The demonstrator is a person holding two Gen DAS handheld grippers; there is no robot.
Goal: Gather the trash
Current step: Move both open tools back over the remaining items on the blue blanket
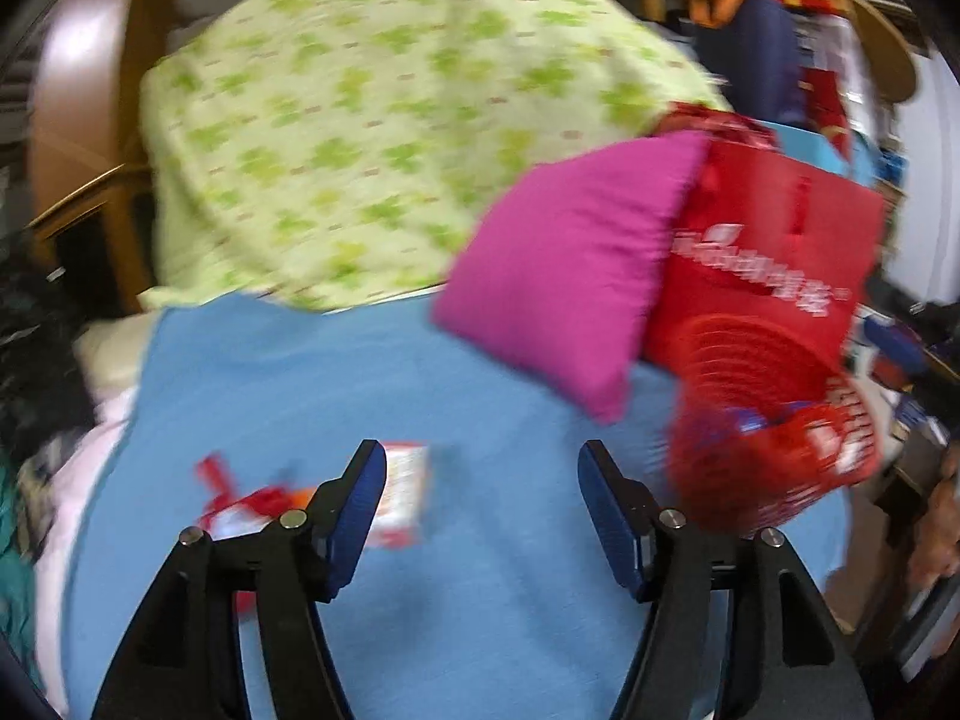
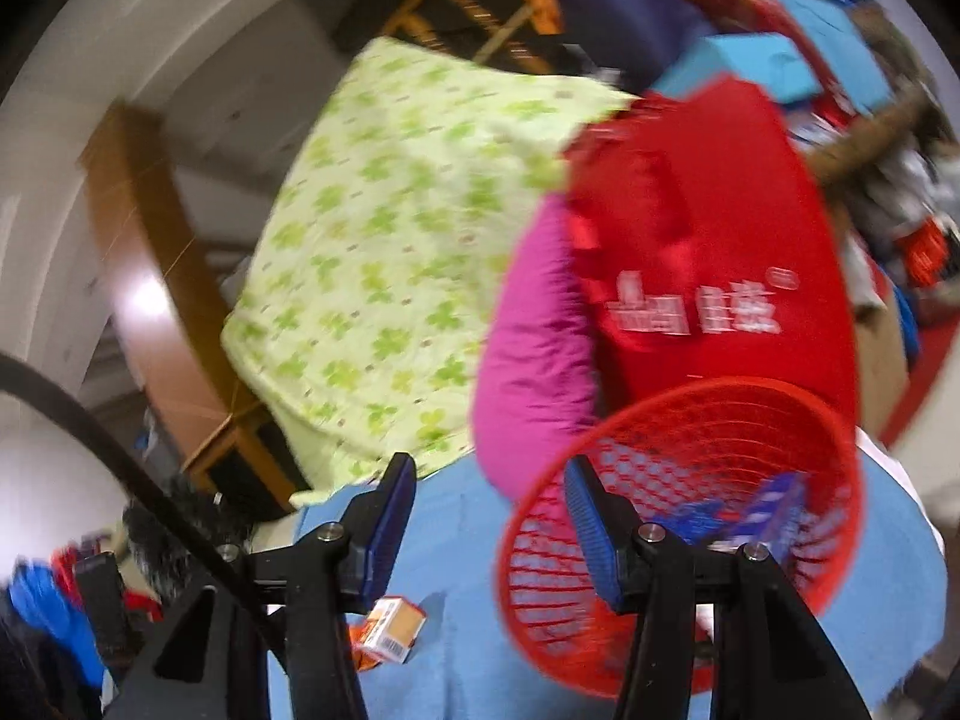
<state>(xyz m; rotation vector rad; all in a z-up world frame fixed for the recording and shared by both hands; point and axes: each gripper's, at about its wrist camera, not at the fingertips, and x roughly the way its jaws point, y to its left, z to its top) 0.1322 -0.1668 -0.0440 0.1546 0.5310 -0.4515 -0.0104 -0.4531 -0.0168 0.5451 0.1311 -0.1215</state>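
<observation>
The step in hand looks like fetching the next piece of trash off the blue sheet, so the left gripper should shift left until the small packet, now just outside its left finger, sits between the pads before closing. Its jaws stand apart and empty. The right gripper is also parted, holding nothing, with the red basket close on its right and a small box below its left finger.
</observation>
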